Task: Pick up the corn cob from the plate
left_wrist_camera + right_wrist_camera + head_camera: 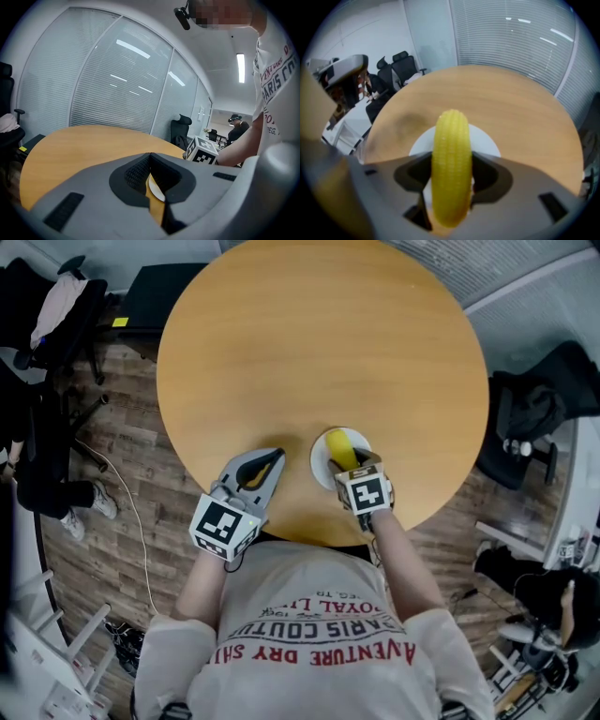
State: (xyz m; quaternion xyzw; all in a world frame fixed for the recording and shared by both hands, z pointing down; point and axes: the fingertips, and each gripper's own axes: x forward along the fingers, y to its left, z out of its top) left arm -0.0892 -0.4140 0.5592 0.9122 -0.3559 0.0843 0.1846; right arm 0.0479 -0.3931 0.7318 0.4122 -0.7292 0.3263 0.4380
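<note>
Yellow corn cob lies on the white plate, lower centre of the head view, close to the near edge of the round counter. The right gripper stands over the cob, pointing steeply down. The left gripper sits just left of the plate. The counter toward the top of the frame is bare.

Left gripper view: fingers together at the tips, nothing held. A sliver of plate shows below them.

Right gripper view: fingers apart, one on each flank of the cob, with no pressure evident. Step in hand, as judged: pre-grasp alignment. Next move calls for closing squarely on the flanks, then lifting straight up, clear of the plate rim.
</note>
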